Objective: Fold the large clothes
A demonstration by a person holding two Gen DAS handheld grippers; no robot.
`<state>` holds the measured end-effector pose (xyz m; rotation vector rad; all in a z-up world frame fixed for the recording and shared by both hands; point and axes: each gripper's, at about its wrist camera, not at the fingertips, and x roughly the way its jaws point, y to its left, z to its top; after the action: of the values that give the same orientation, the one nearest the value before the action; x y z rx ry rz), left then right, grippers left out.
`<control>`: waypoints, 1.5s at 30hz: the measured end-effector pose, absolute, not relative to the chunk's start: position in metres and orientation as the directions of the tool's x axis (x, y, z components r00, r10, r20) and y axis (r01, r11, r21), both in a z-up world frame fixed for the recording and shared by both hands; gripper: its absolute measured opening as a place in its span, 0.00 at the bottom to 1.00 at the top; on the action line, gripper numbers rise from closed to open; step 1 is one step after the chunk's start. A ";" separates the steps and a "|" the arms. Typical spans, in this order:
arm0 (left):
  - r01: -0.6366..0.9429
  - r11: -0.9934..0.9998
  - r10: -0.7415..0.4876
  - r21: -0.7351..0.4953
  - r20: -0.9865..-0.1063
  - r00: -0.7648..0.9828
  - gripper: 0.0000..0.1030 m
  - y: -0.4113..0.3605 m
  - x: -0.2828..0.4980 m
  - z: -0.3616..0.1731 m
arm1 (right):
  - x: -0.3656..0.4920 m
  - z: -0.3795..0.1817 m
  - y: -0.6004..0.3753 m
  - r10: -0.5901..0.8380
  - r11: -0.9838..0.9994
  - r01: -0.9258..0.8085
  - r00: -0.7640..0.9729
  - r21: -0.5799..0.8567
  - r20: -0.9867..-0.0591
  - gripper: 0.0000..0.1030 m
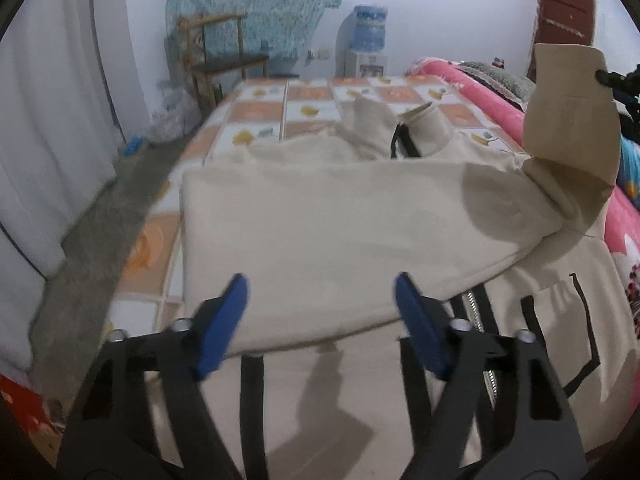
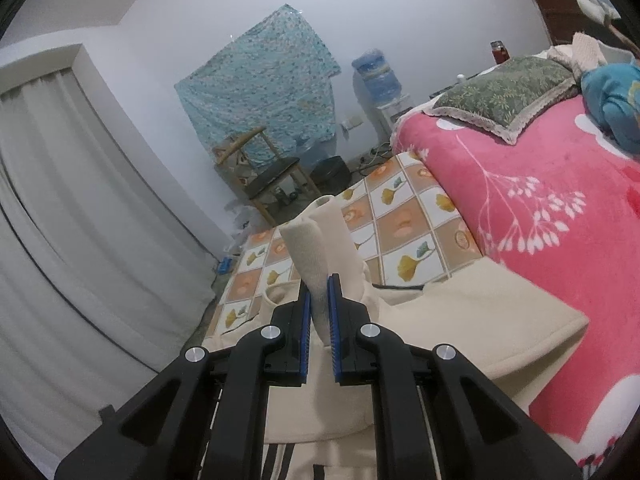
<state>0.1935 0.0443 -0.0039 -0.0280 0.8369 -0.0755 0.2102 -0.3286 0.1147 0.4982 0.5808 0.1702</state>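
Observation:
A large cream jacket (image 1: 320,220) with black trim and a zipper (image 1: 476,300) lies spread on the checked bedsheet (image 1: 256,112). One side is folded over its middle. My left gripper (image 1: 321,278) hovers over the near edge of that fold, open, with nothing between its blue pads (image 1: 224,328). My right gripper (image 2: 320,284) is shut on the cuff of a cream sleeve (image 2: 308,256), which sticks up past the fingertips. In the left wrist view that sleeve (image 1: 568,120) is lifted off the bed at the far right, held by the right gripper's tip (image 1: 608,76).
A pink flowered blanket (image 2: 520,200) with a green pillow (image 2: 504,96) borders the jacket on the right. Past the bed's far end stand a wooden chair (image 1: 224,60) and a water dispenser (image 1: 368,40). White curtains (image 1: 48,140) and bare floor (image 1: 120,208) lie to the left.

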 end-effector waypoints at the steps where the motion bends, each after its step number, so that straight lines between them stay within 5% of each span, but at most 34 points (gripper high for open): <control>1: 0.050 0.996 -0.093 -0.079 -0.752 0.652 0.57 0.049 0.197 -0.009 | 0.214 0.118 -0.326 0.290 0.872 -0.018 0.825 0.490 -0.486 0.09; 10: 0.056 0.982 -0.177 -0.181 -0.770 0.613 0.31 0.071 0.195 -0.036 | 0.238 0.140 -0.267 0.337 0.893 -0.114 0.810 0.435 -0.480 0.09; 19: 0.080 0.967 -0.238 -0.242 -0.746 0.622 0.30 0.082 0.179 -0.038 | 0.257 0.084 -0.128 0.401 0.915 -0.333 0.685 0.228 -0.609 0.09; 24: 0.085 0.959 -0.264 -0.270 -0.744 0.614 0.30 0.087 0.174 -0.039 | 0.268 0.012 -0.076 0.422 0.883 -0.414 0.493 0.222 -0.761 0.20; 26: 0.085 0.956 -0.273 -0.282 -0.744 0.610 0.30 0.090 0.172 -0.039 | 0.275 -0.014 -0.076 0.450 0.867 -0.398 0.370 0.299 -0.812 0.38; 29: 0.091 0.952 -0.287 -0.293 -0.742 0.606 0.30 0.091 0.167 -0.035 | 0.273 -0.025 -0.089 0.492 0.852 -0.353 0.293 0.386 -0.820 0.41; 31: 0.098 0.948 -0.298 -0.301 -0.741 0.603 0.30 0.091 0.164 -0.031 | 0.266 -0.016 -0.103 0.502 0.849 -0.356 0.312 0.390 -0.807 0.54; 45: 0.055 0.864 -0.448 -0.501 -0.714 0.538 0.31 0.081 0.225 -0.010 | 0.178 0.009 -0.240 0.346 0.938 -0.211 0.509 0.275 -0.788 0.58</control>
<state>0.2255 0.0810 -0.0104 -0.4534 0.9628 -0.3114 0.1783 -0.2402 0.0091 0.1507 0.9814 0.3372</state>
